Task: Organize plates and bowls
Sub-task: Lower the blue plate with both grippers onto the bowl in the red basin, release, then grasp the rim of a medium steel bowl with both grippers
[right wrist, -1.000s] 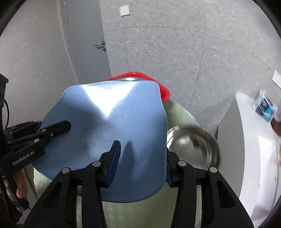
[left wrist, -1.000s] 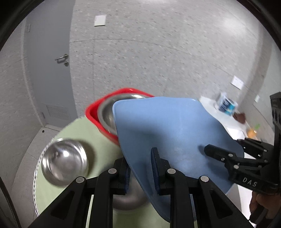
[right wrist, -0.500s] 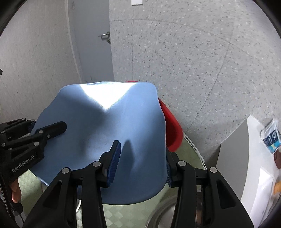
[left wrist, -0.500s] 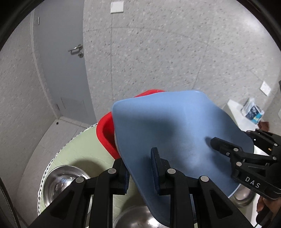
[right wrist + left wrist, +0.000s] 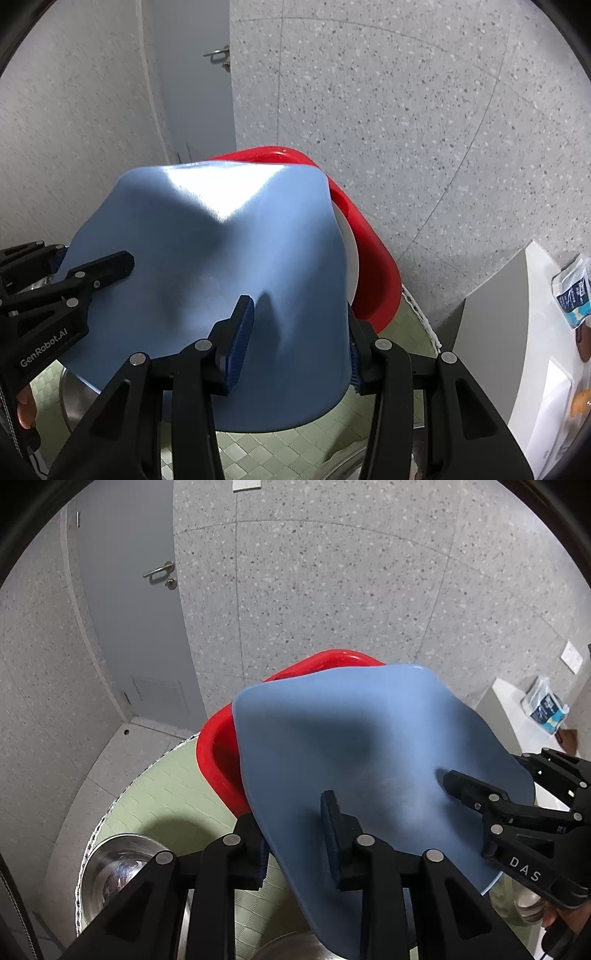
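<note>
1. I see a large blue plate (image 5: 354, 746) held in the air by both grippers, tilted, its far edge overlapping the near rim of a red basin (image 5: 218, 753).
2. My left gripper (image 5: 295, 834) grips the plate's near-left edge, jaws clenched on it, one pad on top and one beneath.
3. My right gripper (image 5: 299, 332) grips the plate's edge on the opposite side, jaws likewise clamped on it, one blue pad lying on the plate's upper face.
4. The red basin stands behind the plate, at the far edge of a round worktop (image 5: 166, 797) covered in pale green checked cloth.
5. A steel bowl (image 5: 114, 864) sits on the worktop to the left of the plate, on the near side of the basin and apart from it.
6. More steel rims show under the plate; I cannot tell how many bowls they belong to.
7. A grey door (image 5: 140, 602) stands in the speckled wall behind the basin, to its left.
8. A white counter (image 5: 543, 369) with a blue and white packet (image 5: 572, 291) stands to the right of the basin.
</note>
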The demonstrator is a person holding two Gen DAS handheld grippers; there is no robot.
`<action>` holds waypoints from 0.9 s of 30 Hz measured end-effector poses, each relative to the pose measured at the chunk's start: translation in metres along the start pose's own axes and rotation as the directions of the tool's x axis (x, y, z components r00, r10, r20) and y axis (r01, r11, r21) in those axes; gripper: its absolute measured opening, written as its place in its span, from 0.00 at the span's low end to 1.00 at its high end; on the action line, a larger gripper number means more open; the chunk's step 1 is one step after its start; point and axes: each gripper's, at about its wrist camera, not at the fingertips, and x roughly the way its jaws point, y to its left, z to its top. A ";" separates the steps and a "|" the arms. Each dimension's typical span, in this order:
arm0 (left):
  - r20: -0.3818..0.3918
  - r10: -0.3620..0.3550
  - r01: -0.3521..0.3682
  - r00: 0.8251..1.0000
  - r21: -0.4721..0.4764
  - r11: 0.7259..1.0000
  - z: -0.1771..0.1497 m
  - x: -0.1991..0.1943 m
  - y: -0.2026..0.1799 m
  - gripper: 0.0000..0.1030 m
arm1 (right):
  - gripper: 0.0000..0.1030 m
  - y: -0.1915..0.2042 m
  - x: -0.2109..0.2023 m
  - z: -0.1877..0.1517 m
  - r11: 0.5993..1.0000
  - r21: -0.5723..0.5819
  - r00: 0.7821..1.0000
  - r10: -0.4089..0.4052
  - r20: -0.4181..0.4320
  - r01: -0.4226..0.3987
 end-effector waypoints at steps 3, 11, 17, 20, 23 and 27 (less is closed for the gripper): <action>0.000 -0.002 0.002 1.000 0.004 1.000 -0.001 0.002 -0.001 0.33 | 0.48 0.002 0.002 0.000 1.000 -0.007 1.000 -0.012 0.000 0.012; 0.035 -0.002 0.002 0.999 0.009 1.000 -0.012 -0.014 0.001 0.62 | 0.67 0.008 -0.007 0.001 1.000 -0.003 0.999 -0.021 0.027 0.021; 0.098 0.010 -0.009 0.995 -0.008 1.000 -0.026 -0.046 0.010 0.86 | 0.72 0.009 -0.029 -0.005 0.999 0.037 0.998 -0.021 0.063 0.019; 0.115 0.005 -0.002 0.993 -0.026 1.000 -0.034 -0.063 0.016 0.87 | 0.74 0.012 -0.044 -0.010 0.998 0.059 0.996 -0.026 0.088 0.020; 0.135 0.003 0.000 0.991 -0.027 1.000 -0.046 -0.082 0.020 0.89 | 0.74 0.018 -0.057 -0.017 0.997 0.075 0.994 -0.025 0.104 0.018; 0.146 -0.004 0.009 0.989 -0.036 0.999 -0.067 -0.102 0.036 0.91 | 0.75 0.032 -0.073 -0.028 0.996 0.086 0.993 -0.020 0.118 0.010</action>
